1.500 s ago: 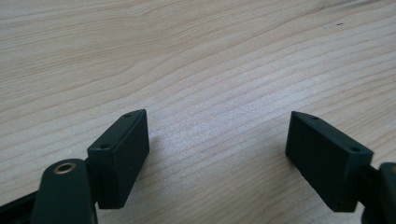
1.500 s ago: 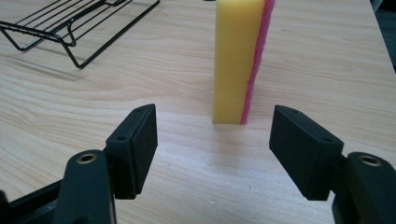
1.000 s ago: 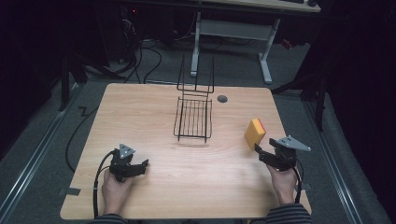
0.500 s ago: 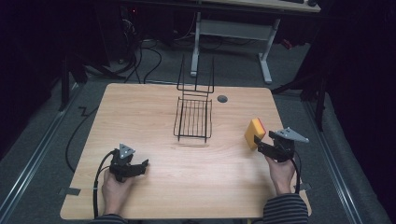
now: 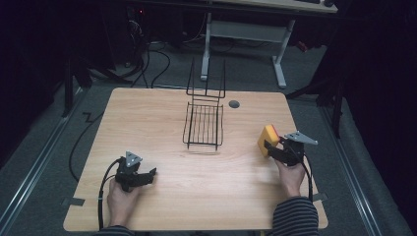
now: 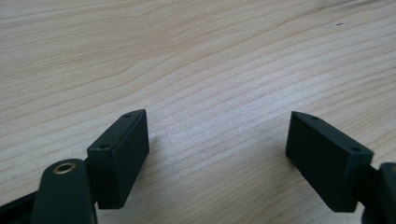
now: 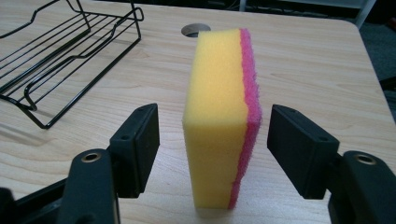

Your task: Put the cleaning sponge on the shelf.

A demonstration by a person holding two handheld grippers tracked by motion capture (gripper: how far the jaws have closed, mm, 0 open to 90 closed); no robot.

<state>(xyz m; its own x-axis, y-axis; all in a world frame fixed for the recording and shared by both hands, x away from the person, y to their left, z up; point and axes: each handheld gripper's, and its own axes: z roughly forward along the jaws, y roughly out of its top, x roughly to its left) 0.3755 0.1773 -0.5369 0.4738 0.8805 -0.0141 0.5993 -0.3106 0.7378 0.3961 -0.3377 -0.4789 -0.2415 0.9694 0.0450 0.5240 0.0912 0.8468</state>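
Right gripper view puts the sponge point(image 7: 222, 121) dead centre: a yellow block with a pink scouring layer down one side, standing on edge on the wooden worktop point(image 7: 303, 60). It stands between the two black jaws of the right gripper point(image 7: 212, 149), which are spread wide with a visible gap to the sponge on each side, so nothing is clamped. Its lower edge is partly cut off by the frame. Behind and to the left lies a black wire rack point(image 7: 65, 51), its far end cropped, and a round cable hole point(image 7: 194, 29) peeks out behind the sponge's top.

From the high view, the sponge point(image 5: 268, 138) sits near the worktop's right edge, just ahead of the right gripper point(image 5: 273, 149); the rack point(image 5: 204, 125) stands mid-table, well apart.

The left gripper point(image 6: 217, 154) hovers wide open over bare wood, empty, near the front left point(image 5: 146, 175).
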